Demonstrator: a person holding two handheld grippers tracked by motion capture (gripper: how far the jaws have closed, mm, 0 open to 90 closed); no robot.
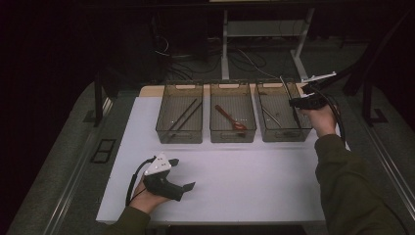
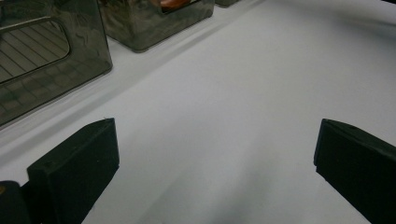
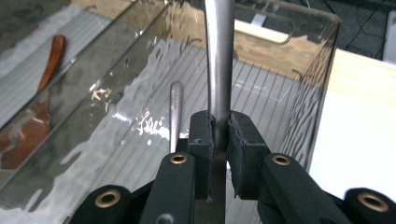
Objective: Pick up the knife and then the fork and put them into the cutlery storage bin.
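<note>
High view: the left gripper [image 1: 183,187] rests on the table [image 1: 254,181], jaws wide apart; the right gripper [image 1: 296,103] holds a metal utensil [image 1: 285,85] over the right bin [image 1: 283,133]; left gripper view: bare table between the released jaws; right gripper view: the utensil's handle [image 3: 219,70] is clamped between the jaws, rising straight beyond them.

**What I cannot make out from my station**

In the right gripper view, the metal utensil [image 3: 219,70] clamped between my right gripper [image 3: 219,135] pads runs off the top edge, so I cannot tell whether it is a fork, knife or spoon; a second metal piece [image 3: 175,116] in the same bin [image 3: 308,93] is half hidden behind the jaws; the brown spoon [image 3: 32,121] is smeared by the wavy bin wall; in the high view, the left bin's dark sticks [image 1: 185,116] are too small to identify.
</note>
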